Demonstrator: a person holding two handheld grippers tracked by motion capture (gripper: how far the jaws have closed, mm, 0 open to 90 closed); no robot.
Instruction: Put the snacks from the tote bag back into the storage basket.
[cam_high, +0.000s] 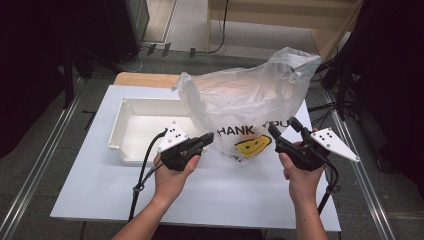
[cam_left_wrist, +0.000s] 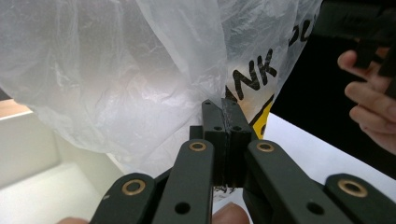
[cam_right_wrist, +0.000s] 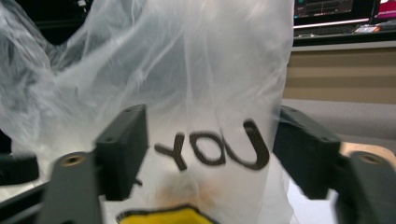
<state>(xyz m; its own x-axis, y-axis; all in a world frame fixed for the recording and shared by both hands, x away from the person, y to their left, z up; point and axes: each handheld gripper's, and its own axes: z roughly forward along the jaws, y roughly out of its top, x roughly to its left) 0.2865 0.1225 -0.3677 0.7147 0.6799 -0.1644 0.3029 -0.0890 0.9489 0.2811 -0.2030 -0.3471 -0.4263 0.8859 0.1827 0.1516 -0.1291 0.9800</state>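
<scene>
The left gripper (cam_left_wrist: 225, 116) pinches a fold of the clear plastic bag (cam_left_wrist: 140, 70); a white bin (cam_left_wrist: 42, 177) sits to the left.

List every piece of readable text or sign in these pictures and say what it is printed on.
"HANK YOU" in black on the clear plastic bag in the high view; the first letter is hidden behind the left gripper.
"YOU" on the same bag in the right gripper view.
"NK" on it in the left gripper view.
A yellow smiley face sits under the words.
The monitor text is too blurred to read.

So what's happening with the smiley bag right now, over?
Left gripper shut on the plastic bag. Right gripper open, jaws either side of the bag. White bin beside it, nothing blocking.
</scene>
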